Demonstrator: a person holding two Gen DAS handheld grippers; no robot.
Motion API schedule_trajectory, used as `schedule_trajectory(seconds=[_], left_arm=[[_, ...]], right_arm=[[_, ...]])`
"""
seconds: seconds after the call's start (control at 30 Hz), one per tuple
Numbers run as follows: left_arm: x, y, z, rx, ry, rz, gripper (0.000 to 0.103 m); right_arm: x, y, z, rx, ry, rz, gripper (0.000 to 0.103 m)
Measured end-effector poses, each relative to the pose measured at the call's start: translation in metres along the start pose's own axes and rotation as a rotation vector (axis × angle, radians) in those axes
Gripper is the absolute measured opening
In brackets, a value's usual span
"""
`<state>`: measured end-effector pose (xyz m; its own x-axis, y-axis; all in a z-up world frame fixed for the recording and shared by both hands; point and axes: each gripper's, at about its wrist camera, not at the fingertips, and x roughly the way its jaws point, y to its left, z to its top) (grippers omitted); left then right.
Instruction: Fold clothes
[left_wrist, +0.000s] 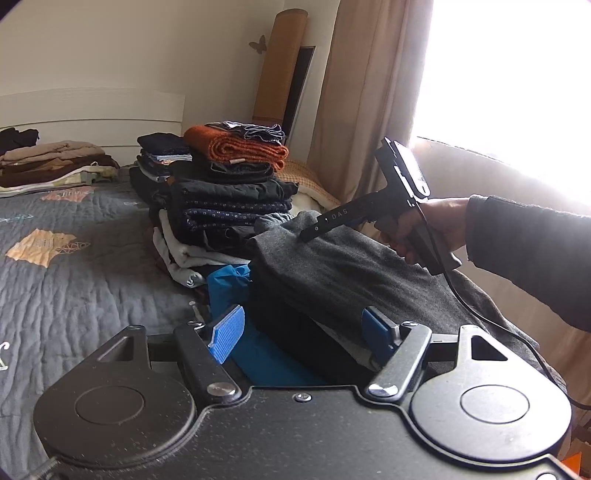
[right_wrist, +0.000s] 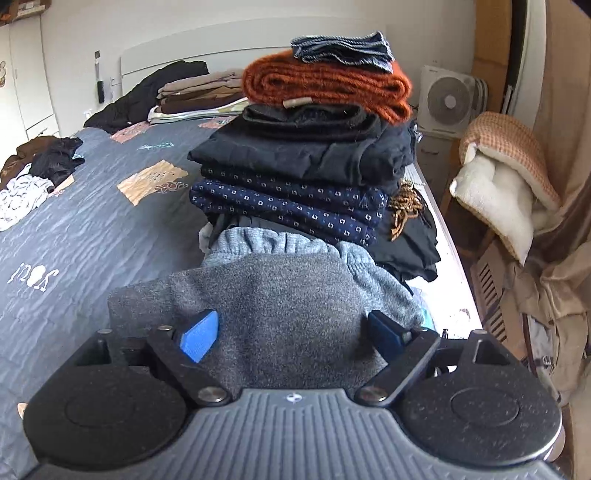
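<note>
A dark grey fleece garment (left_wrist: 351, 269) (right_wrist: 280, 295) lies folded on the bed in front of a tall stack of folded clothes (left_wrist: 229, 199) (right_wrist: 295, 166) topped by an orange knit (left_wrist: 236, 147) (right_wrist: 325, 85). My left gripper (left_wrist: 301, 332) is open at the garment's near edge, its ribbed blue pad face bare, with blue cloth (left_wrist: 225, 284) and dark fabric between the fingers. My right gripper (right_wrist: 293, 332) is open and angled down onto the fleece, which fills the gap without being pinched. In the left wrist view the right gripper (left_wrist: 308, 233) rests its tips on the garment, held by a hand (left_wrist: 436, 225).
The grey patchwork quilt (left_wrist: 74, 266) (right_wrist: 92, 221) spreads to the left. A beige folded pile (left_wrist: 55, 162) sits by the headboard, and loose clothes (right_wrist: 37, 173) lie at the far left. A fan (right_wrist: 448, 98), a blanket-draped chair (right_wrist: 506, 177) and curtains (left_wrist: 369, 92) stand right of the bed.
</note>
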<state>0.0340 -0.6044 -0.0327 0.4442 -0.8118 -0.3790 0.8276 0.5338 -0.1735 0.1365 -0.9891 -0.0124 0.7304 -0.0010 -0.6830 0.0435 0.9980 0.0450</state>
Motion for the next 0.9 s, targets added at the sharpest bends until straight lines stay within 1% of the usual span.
schedule_trajectory(seconds=[0.03, 0.07, 0.1, 0.13, 0.17, 0.27, 0.37, 0.47, 0.63, 0.7, 0.73, 0.77, 0.8, 0.83, 0.9], left_arm=[[-0.001, 0.0, 0.0, 0.002, -0.002, 0.004, 0.069], [-0.002, 0.0, 0.001, 0.002, -0.005, 0.007, 0.069], [-0.003, 0.0, 0.001, 0.0, -0.008, 0.01, 0.069], [-0.003, 0.001, 0.001, -0.003, -0.01, 0.011, 0.069], [-0.004, 0.001, 0.002, -0.006, -0.011, 0.012, 0.069], [-0.004, 0.003, 0.003, -0.015, -0.014, 0.017, 0.069], [-0.003, 0.004, 0.003, -0.018, -0.016, 0.027, 0.069], [-0.005, 0.006, 0.004, -0.026, -0.026, 0.025, 0.069], [-0.008, 0.005, 0.007, -0.023, -0.038, 0.023, 0.069], [-0.008, 0.004, 0.006, -0.018, -0.034, 0.023, 0.069], [-0.008, 0.003, 0.006, -0.016, -0.031, 0.023, 0.069], [-0.008, 0.003, 0.006, -0.015, -0.03, 0.022, 0.069], [-0.009, 0.004, 0.006, -0.014, -0.029, 0.021, 0.069], [-0.009, 0.004, 0.006, -0.012, -0.028, 0.02, 0.069], [-0.01, 0.005, 0.006, -0.01, -0.027, 0.017, 0.069]], right_arm=[[0.0, 0.0, 0.0, 0.004, 0.001, 0.001, 0.071], [0.0, 0.001, 0.001, 0.008, 0.002, 0.001, 0.061], [-0.001, 0.001, 0.002, 0.005, -0.001, -0.001, 0.053], [-0.002, 0.002, 0.003, 0.005, -0.001, 0.007, 0.04], [-0.003, 0.002, 0.003, 0.002, -0.003, 0.008, 0.035], [-0.006, 0.004, 0.003, -0.008, -0.011, 0.003, 0.027], [-0.01, 0.006, 0.004, -0.007, -0.039, -0.004, 0.024], [-0.017, 0.006, 0.007, 0.002, -0.082, -0.023, 0.023], [-0.027, -0.012, 0.018, 0.07, -0.151, -0.073, 0.023], [-0.021, -0.018, 0.021, 0.07, -0.142, -0.081, 0.023], [-0.013, -0.019, 0.02, 0.065, -0.127, -0.096, 0.027], [-0.006, -0.02, 0.019, 0.062, -0.109, -0.115, 0.032], [0.002, -0.02, 0.018, 0.06, -0.082, -0.116, 0.035], [0.009, -0.021, 0.016, 0.058, -0.053, -0.113, 0.041], [0.004, -0.02, 0.018, 0.053, -0.067, -0.105, 0.045]])
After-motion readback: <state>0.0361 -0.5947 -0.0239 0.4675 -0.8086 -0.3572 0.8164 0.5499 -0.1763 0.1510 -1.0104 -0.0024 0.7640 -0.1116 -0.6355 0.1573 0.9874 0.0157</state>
